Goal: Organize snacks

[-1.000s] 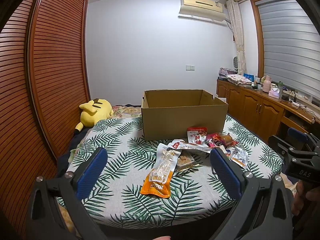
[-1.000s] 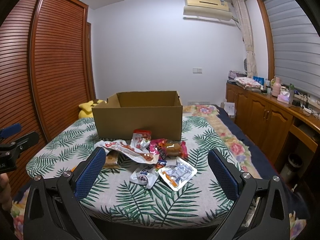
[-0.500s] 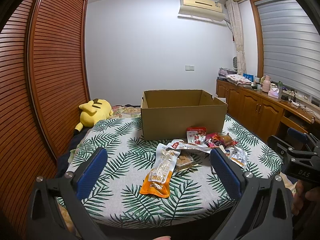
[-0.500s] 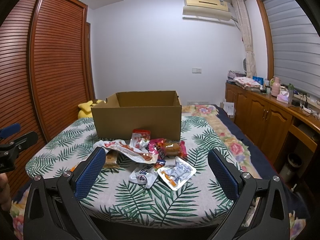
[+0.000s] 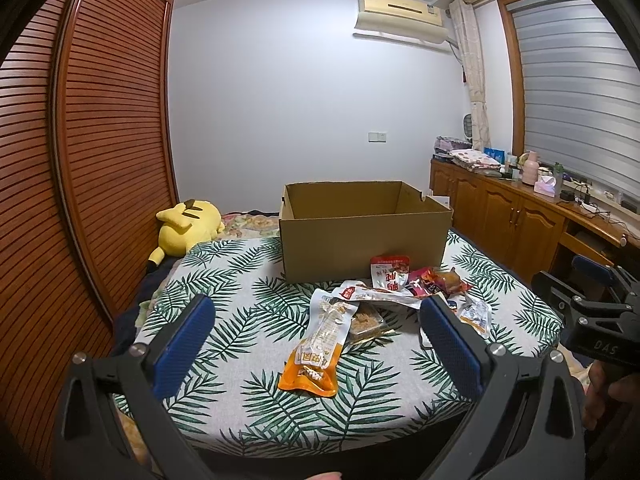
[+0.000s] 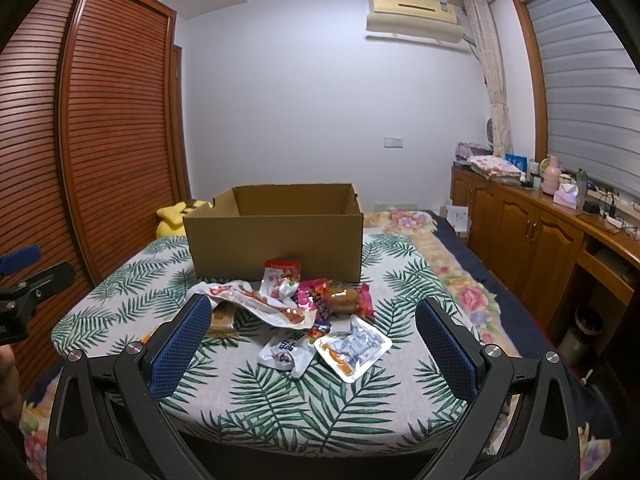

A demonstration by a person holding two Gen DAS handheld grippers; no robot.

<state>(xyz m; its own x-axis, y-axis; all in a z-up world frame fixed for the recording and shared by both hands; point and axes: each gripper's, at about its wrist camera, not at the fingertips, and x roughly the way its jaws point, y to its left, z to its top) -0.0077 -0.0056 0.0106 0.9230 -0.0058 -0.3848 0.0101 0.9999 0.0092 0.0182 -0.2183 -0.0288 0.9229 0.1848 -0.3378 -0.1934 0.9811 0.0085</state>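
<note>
Both the left tongs (image 5: 314,344) and right tongs (image 6: 313,342) gape wide and empty, short of the snack packets (image 6: 296,312) heaped before the cardboard box (image 6: 276,236) on the bed (image 6: 280,404).

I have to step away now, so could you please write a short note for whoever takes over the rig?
Left gripper: open, holding nothing, short of the snacks.
Right gripper: open, holding nothing.
Cardboard box: open at the back of the leaf-print table; its floor is hidden.
Snack pile: loose in front of the box; the orange packet lies nearest the left gripper, the white tray pack nearest the right.
Done: nothing picked up.
Left: move every packet into the box.
</note>
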